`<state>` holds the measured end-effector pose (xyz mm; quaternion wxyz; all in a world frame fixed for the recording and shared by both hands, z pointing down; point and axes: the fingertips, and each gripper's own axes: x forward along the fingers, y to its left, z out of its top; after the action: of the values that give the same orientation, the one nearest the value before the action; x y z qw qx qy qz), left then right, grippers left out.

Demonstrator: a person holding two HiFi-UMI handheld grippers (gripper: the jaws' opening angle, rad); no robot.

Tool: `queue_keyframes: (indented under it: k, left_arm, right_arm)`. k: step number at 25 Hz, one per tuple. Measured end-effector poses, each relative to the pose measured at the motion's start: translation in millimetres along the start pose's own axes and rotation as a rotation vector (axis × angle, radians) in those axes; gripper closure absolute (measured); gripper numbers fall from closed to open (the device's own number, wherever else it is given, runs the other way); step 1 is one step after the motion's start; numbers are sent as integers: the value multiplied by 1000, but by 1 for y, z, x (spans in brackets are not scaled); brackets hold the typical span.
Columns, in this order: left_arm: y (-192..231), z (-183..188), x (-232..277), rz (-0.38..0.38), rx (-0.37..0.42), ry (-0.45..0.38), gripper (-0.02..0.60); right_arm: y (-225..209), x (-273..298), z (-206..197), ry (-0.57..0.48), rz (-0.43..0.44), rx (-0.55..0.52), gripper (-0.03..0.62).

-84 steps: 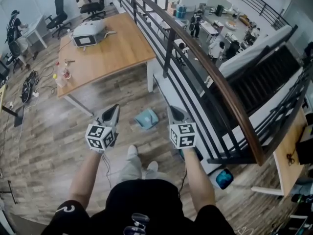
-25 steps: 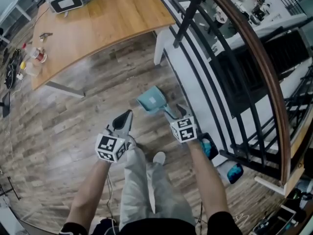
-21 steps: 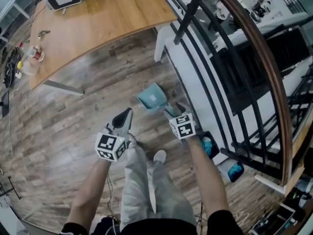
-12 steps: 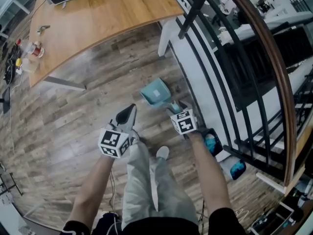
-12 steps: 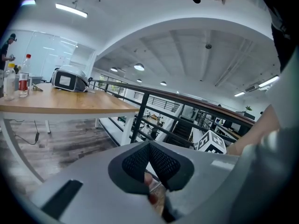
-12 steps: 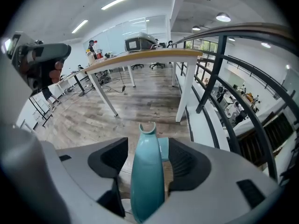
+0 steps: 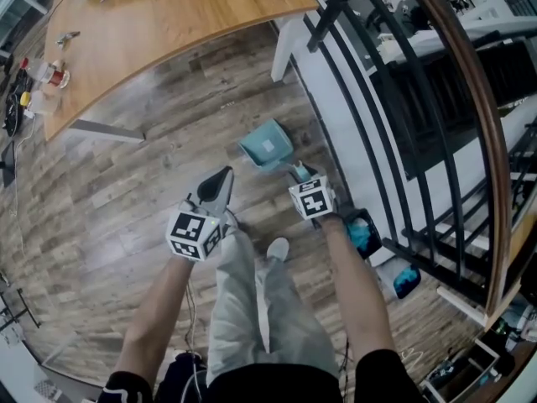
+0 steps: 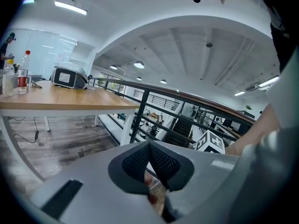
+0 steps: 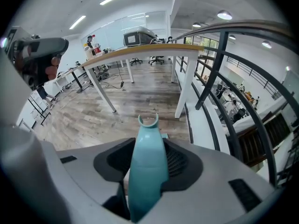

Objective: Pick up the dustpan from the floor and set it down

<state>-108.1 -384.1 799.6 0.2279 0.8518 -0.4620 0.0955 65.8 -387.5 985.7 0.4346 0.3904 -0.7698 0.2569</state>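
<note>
The teal dustpan (image 7: 267, 145) lies on the wood floor (image 7: 126, 191) beside the railing's white base, its handle (image 7: 299, 171) pointing toward me. My right gripper (image 7: 301, 175) points steeply down at it. Its jaws have just been closing, and in the right gripper view the handle (image 9: 148, 143) stands up between the two pads, which press on its sides. My left gripper (image 7: 224, 175) hovers over the floor to the left of the pan, apart from it. In the left gripper view its fingertips (image 8: 150, 146) meet, with nothing between them.
A black railing (image 7: 394, 99) on a white ledge (image 7: 331, 99) runs along the right. The wooden table (image 7: 168, 15) with a white leg (image 7: 284, 53) stands beyond the pan. My own legs and shoe (image 7: 275, 248) are just below the grippers. Two blue objects (image 7: 364, 232) lie by the ledge.
The right gripper came down onto the dustpan's handle and its jaws closed around it. The left gripper sank a little beside it. The pan has not moved.
</note>
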Motion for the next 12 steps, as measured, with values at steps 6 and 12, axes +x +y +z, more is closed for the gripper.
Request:
queue_keyframes:
  k: [6, 12]
  left_arm:
    - [-3, -6, 0, 0, -7, 4, 584]
    - [-2, -10, -2, 4, -6, 16, 584]
  right_arm:
    - [-5, 0, -9, 20, -40, -17, 511]
    - [-11, 0, -9, 3, -56, -7, 511]
